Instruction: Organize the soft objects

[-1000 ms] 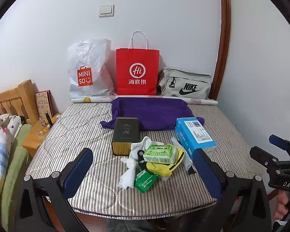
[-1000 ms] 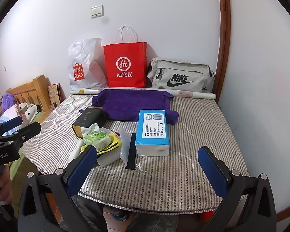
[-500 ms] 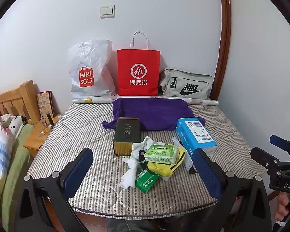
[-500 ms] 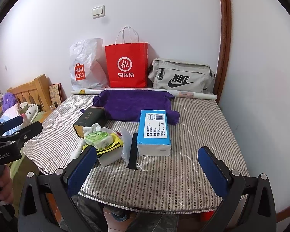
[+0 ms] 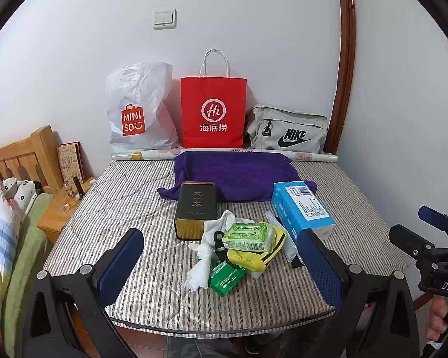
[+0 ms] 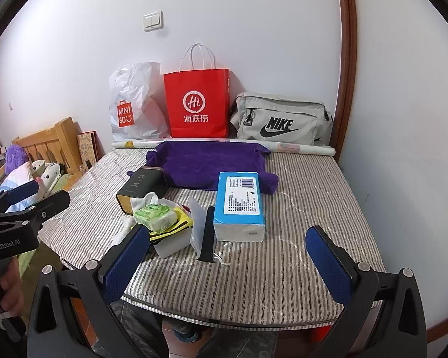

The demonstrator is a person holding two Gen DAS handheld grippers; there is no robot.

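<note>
Green packet (image 5: 226, 277) shows only from left; both tongs (image 5: 221, 264) (image 6: 227, 264) gape, empty.

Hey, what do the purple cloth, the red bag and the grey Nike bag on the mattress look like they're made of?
Purple cloth: looks like plush terry or fleece, matte and fuzzy, draping in soft folds.
Red bag: likely stiff paper, with crisp flat sides and white twisted cord handles.
Grey Nike bag: seems a woven canvas or nylon, matte, with stitched seams and a zipper pull.

On my mattress (image 5: 128, 205), the tin (image 5: 196, 208) lies left, tissue box (image 5: 301, 208) right, towel (image 5: 236, 176) far, 3 bags (image 5: 213, 113) behind.
</note>
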